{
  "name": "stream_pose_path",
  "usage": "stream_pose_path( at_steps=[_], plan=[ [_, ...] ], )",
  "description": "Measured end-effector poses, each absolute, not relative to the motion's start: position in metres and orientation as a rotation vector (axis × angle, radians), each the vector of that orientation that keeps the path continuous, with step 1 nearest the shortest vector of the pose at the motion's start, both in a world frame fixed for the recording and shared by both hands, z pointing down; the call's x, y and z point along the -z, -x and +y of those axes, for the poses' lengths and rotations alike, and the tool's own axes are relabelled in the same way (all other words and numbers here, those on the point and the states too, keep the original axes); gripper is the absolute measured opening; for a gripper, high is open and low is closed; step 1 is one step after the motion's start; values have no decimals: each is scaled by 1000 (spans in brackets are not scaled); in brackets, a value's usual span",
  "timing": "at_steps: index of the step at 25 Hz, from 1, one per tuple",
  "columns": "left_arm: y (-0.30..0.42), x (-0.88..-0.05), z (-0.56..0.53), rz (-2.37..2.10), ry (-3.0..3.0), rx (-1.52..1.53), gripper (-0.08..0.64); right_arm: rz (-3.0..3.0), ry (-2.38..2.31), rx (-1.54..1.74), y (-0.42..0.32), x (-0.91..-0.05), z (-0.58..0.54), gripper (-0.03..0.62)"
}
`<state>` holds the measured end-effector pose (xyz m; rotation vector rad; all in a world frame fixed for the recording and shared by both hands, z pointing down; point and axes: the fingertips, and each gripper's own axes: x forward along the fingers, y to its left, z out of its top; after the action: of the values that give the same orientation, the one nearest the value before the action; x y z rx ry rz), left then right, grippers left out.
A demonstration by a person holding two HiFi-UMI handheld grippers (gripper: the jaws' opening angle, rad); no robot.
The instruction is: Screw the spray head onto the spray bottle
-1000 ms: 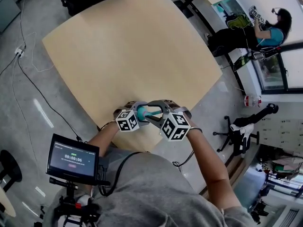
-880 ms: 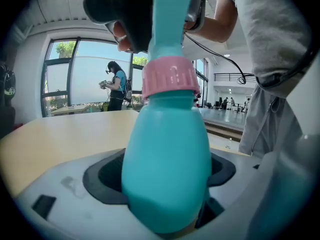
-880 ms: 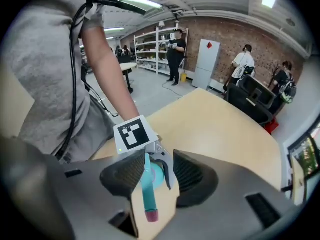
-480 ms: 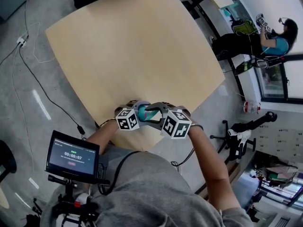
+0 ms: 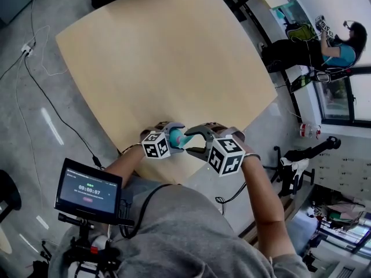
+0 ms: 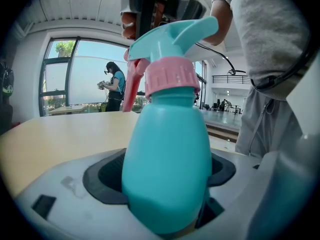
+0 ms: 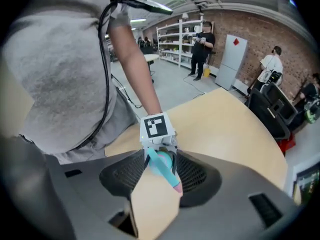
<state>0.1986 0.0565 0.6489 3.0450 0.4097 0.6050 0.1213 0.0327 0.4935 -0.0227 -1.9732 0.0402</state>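
The spray bottle (image 6: 165, 134) is clamped in the left claw (image 6: 165, 174) so it cannot turn, with the tabletop's (image 5: 162, 57) near edge below the bottle. The spray head (image 6: 170, 39) is seated on the bottle. The right claw (image 7: 160, 170) is held wide above the bottle, probably for regripping.

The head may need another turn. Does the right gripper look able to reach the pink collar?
Probably yes: the right gripper hangs open just above the spray head, the pink collar exposed below; the left gripper grips the bottle.
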Motion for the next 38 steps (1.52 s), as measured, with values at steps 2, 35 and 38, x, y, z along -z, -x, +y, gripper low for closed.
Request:
stream_pose_path(
  at_steps=[2, 35, 38],
  plan=[
    [-198, -648, 57, 412, -3044, -601, 414, -1913, 48, -6, -128, -507, 37, 184],
    [-196, -640, 42, 16, -2999, -486, 414, -1870, -984, -1029, -135, -547, 17, 115],
    [-194, -638, 33, -93, -2939, -429, 414, -1889, -1126, -999, -134, -545, 10, 115]
  ],
)
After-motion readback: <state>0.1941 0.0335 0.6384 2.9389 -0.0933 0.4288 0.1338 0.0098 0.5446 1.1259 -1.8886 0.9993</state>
